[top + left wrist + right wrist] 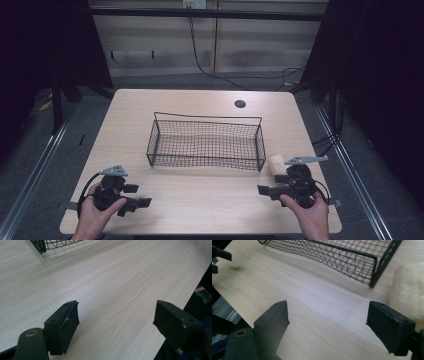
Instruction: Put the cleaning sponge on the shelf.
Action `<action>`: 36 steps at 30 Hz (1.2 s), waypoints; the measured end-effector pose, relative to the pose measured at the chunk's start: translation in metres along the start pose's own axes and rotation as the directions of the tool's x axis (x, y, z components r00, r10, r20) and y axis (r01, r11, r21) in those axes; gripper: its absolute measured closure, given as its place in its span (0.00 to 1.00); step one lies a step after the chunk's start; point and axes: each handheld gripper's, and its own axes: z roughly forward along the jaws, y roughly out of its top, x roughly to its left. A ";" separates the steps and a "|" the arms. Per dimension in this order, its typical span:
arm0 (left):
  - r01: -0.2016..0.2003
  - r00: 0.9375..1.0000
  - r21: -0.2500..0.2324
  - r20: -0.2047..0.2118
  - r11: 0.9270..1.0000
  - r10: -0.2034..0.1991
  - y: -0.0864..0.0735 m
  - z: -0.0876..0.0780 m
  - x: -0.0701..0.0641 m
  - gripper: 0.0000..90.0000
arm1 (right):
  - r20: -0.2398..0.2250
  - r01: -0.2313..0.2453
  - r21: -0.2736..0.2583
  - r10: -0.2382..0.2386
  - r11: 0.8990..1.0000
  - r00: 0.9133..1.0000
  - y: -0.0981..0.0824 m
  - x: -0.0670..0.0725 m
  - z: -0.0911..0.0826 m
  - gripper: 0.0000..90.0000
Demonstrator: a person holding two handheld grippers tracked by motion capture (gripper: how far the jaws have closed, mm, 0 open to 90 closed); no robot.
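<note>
A: Quick pass, big to small. The table [200,200] is light wood, and the wire basket [205,142] sits mid-table with nothing visible inside. Your two hands are at the near edge, well apart.

B: And the thing you're working with?

A: A pale, fuzzy, roll-shaped object [275,164], maybe foam or bread, I can't say which. It lies on the table just outside the basket's near right corner, right beside your right gripper [264,190]. In the right gripper view it sits past the right-hand jaw, not between the jaws.

B: Gripper states?

A: The right gripper's jaws stand wide apart with only bare wood between them. Your left gripper [142,202] is also spread wide and holding nothing, parked over the wood near the front left.

B: So how do you do this step well?

A: My read: the roll isn't in the basket yet. Swing your right gripper toward it so it sits centred between the pads before closing. It looks soft, so squeeze lightly. Lift clear of the basket rim and mind that corner post. Keep your left hand out of the way.
</note>
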 end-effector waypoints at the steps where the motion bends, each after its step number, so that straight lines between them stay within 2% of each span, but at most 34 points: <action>1: -0.001 1.000 0.001 0.000 1.000 0.001 0.000 0.000 0.000 0.22 | -0.003 -0.005 0.004 0.005 1.000 1.000 0.002 -0.003 -0.003 0.22; 4: 0.000 1.000 0.004 0.001 1.000 0.000 0.000 0.000 0.000 0.22 | 0.023 -0.015 0.006 0.015 1.000 1.000 0.005 -0.006 -0.005 0.24; 6: 0.003 1.000 0.000 -0.001 1.000 -0.003 0.000 0.000 -0.001 0.22 | 0.038 -0.039 0.009 0.039 0.999 0.999 0.011 -0.011 -0.008 0.24; 10: 0.005 1.000 0.002 0.003 1.000 -0.005 0.000 0.001 -0.001 0.22 | 0.038 -0.038 0.037 0.037 0.999 0.999 0.017 -0.014 -0.009 0.24; 11: -0.002 1.000 0.007 0.002 1.000 0.002 0.000 0.001 -0.001 0.22 | 0.034 -0.028 0.058 0.026 0.998 0.999 0.021 -0.014 -0.010 0.26; 17: 0.004 1.000 0.005 0.005 1.000 -0.004 0.000 0.001 -0.001 0.22 | 0.050 -0.020 0.067 0.016 0.998 0.999 0.030 -0.017 -0.013 0.25; 21: 0.001 1.000 0.003 0.004 1.000 -0.001 0.000 0.001 -0.001 0.22 | 0.052 -0.031 0.126 0.025 0.992 0.998 0.039 -0.024 -0.013 0.23; 28: 0.001 1.000 0.006 0.005 1.000 -0.001 -0.001 0.001 -0.001 0.22 | 0.065 -0.069 0.162 0.059 0.984 0.996 0.050 -0.032 -0.014 0.20; 33: 0.001 1.000 0.005 0.004 1.000 -0.001 -0.001 0.001 -0.001 0.22 | 0.069 -0.073 0.213 0.059 0.974 0.996 0.055 -0.040 -0.012 0.20; 36: 0.005 1.000 0.004 0.004 1.000 -0.005 0.000 0.001 -0.001 0.22 | 0.064 -0.082 0.220 0.069 0.972 0.996 0.057 -0.043 -0.012 0.20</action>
